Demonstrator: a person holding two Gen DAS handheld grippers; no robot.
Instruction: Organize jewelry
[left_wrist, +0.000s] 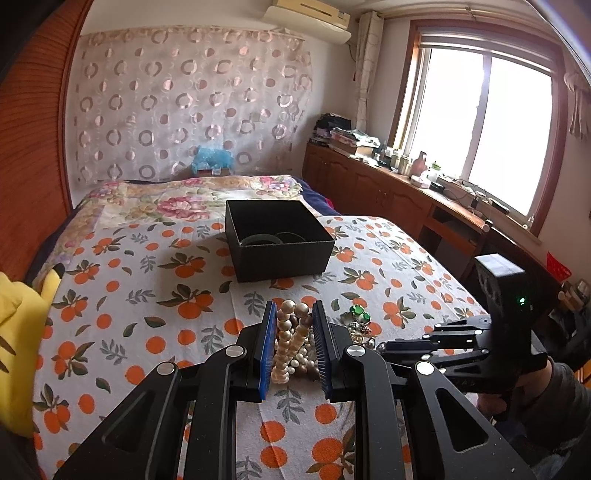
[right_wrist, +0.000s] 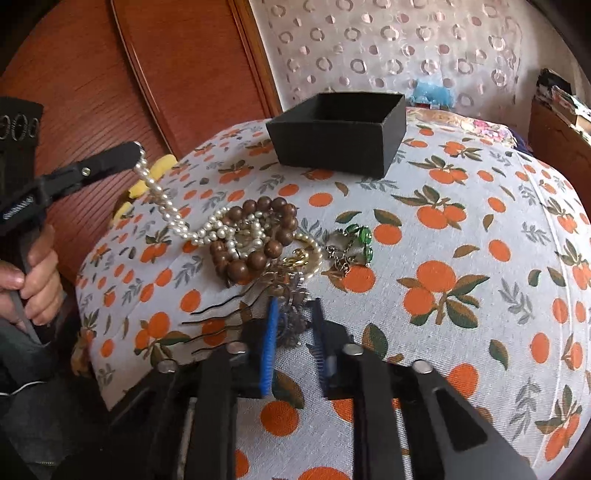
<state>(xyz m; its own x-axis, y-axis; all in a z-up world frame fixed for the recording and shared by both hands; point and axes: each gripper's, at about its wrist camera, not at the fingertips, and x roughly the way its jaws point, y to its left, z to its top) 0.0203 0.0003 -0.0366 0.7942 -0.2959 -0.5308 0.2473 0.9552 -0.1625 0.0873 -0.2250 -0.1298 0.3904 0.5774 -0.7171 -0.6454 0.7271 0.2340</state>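
Left gripper (left_wrist: 294, 345) clamping pearl necklace (right_wrist: 162, 199), lifting 1 end while rest is trailing into jewelry pile (right_wrist: 255, 240) on orange-print bedspread (right_wrist: 461, 229). Right gripper (right_wrist: 293, 345) sitting parted around ornate hair comb (right_wrist: 258, 310). Black box (right_wrist: 336, 129) standing open beyond pile.

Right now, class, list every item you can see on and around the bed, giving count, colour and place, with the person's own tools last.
pearl necklace: one, white, one end lifted by the left gripper, rest trailing into the pile
wooden bead bracelet: one, brown, in the pile
green jewellery: one cluster, green, right of the pile
hair comb: one, dark, nearest the right gripper
box: one, black, open, beyond the pile
bedspread: one, white with oranges
left gripper: shut on the pearl necklace
right gripper: open, around a dark ornament
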